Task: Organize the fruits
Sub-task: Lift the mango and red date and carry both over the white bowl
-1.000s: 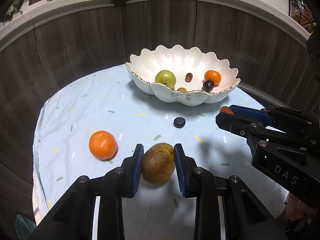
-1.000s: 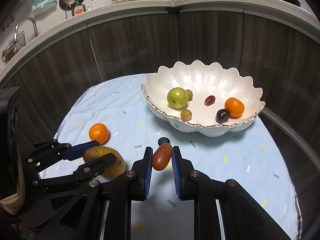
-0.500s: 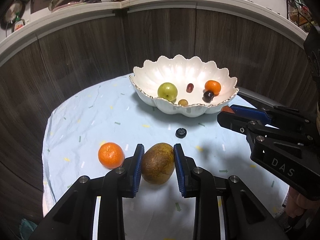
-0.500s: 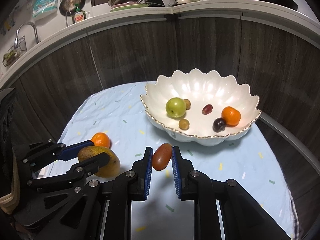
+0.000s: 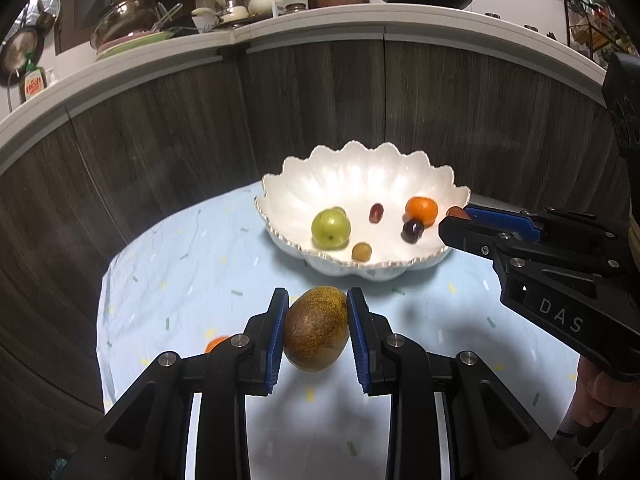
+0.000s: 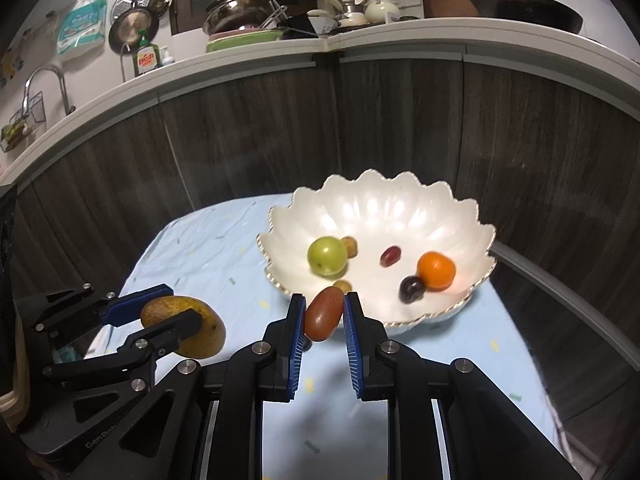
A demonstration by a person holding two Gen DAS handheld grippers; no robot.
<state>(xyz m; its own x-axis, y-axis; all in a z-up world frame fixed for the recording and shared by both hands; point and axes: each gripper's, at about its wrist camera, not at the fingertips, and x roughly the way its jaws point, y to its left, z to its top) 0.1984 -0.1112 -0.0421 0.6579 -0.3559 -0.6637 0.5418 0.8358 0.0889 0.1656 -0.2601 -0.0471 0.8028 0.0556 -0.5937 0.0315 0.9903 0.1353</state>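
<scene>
My left gripper [image 5: 317,312] is shut on a brown-green mango [image 5: 316,328] and holds it in the air above the light blue cloth [image 5: 192,264], short of the white scalloped bowl [image 5: 360,176]. My right gripper [image 6: 324,312] is shut on a small red oval fruit [image 6: 324,314] at the bowl's [image 6: 400,208] near rim. The bowl holds a green apple [image 6: 327,257], an orange [image 6: 436,270], a dark plum [image 6: 412,289], a red grape [image 6: 390,255] and small tan fruits. The left gripper with the mango [image 6: 188,326] shows at the left of the right wrist view.
An orange [image 5: 216,344] lies on the cloth, mostly hidden behind my left finger. A dark wood-panel wall [image 5: 320,100] curves behind the table, with a white counter [image 5: 360,16] full of kitchenware above it. The right gripper [image 5: 456,220] reaches in from the right.
Both grippers have risen and moved toward the bowl with their fruits. The orange on the cloth has dropped behind my left finger, and the small dark fruit on the cloth is out of sight.
</scene>
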